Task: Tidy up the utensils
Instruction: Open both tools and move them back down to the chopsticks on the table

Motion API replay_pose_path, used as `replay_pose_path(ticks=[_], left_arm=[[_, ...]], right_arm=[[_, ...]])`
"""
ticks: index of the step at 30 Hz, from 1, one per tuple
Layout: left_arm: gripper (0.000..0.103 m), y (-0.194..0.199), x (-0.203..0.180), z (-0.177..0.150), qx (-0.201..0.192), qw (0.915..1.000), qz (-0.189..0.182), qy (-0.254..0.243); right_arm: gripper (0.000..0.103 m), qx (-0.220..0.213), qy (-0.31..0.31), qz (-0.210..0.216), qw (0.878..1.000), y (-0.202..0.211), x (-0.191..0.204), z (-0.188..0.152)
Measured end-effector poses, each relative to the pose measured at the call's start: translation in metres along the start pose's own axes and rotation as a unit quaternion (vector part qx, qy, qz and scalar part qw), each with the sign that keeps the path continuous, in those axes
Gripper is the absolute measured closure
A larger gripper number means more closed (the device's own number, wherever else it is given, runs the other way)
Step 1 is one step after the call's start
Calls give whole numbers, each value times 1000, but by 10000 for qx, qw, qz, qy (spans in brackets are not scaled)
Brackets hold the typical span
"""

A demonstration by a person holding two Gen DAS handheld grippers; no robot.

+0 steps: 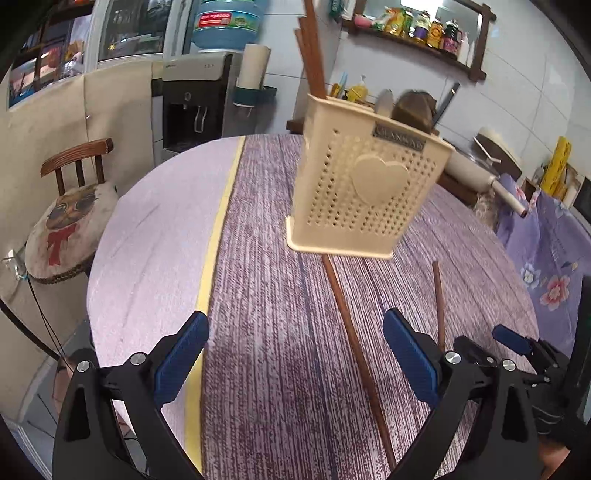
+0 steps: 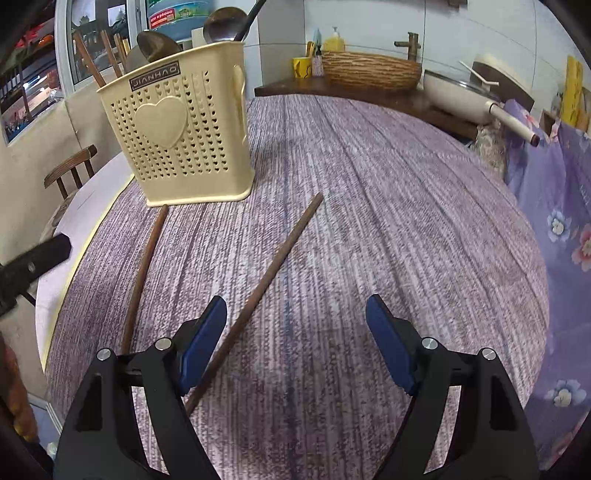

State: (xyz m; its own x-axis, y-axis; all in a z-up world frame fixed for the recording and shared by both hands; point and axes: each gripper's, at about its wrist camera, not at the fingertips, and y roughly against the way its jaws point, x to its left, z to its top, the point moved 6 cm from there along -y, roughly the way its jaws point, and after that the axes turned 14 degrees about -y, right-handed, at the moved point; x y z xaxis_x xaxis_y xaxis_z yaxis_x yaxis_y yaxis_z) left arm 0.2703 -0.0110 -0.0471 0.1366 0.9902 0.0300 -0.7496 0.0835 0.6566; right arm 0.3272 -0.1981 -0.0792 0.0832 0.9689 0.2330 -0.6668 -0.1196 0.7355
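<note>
We have both grippers hovering low over the round table (image 2: 369, 192), each with jaws spread wide and nothing between them. The left gripper (image 1: 295, 354) and right gripper (image 2: 295, 339) point toward the cream holder (image 2: 184, 136), which stands upright on the far left part of the table and already carries spoons (image 2: 221, 24) and some chopsticks (image 1: 314, 55). Two chopsticks lie loose on the cloth: the left chopstick (image 2: 144, 266) runs up to touch the holder's base, the right chopstick (image 2: 266, 280) lies just beside our right gripper's left finger. We judge we are between pickups; next we need to close on one stick and stand it in the holder.
</note>
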Motion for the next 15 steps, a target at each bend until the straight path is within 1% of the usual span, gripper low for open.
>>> replay_pose_path(ticks=[2, 4, 7, 9, 12, 14, 15], left_arm=[[10, -3, -6, -4, 77, 9999, 4, -94], [11, -5, -9, -8, 119, 9998, 30, -151], [11, -8, -11, -13, 183, 9997, 50, -175], [12, -10, -10, -17, 238, 9996, 30, -142], [12, -12, -11, -21, 296, 9995, 30, -121], [13, -14, -11, -23, 344, 9993, 24, -128], [15, -15, -12, -25, 365, 9992, 10, -134]], right_arm=[[30, 128, -32, 57, 9999, -5, 3, -5], [31, 205, 1, 45, 9998, -8, 8, -8], [36, 353, 109, -9, 9993, -15, 16, -18], [39, 335, 185, -88, 9992, -16, 20, -20], [53, 312, 264, -84, 9991, -16, 23, -21], [67, 308, 316, -50, 9990, -17, 24, -20], [71, 320, 331, -30, 9989, -16, 24, -20]])
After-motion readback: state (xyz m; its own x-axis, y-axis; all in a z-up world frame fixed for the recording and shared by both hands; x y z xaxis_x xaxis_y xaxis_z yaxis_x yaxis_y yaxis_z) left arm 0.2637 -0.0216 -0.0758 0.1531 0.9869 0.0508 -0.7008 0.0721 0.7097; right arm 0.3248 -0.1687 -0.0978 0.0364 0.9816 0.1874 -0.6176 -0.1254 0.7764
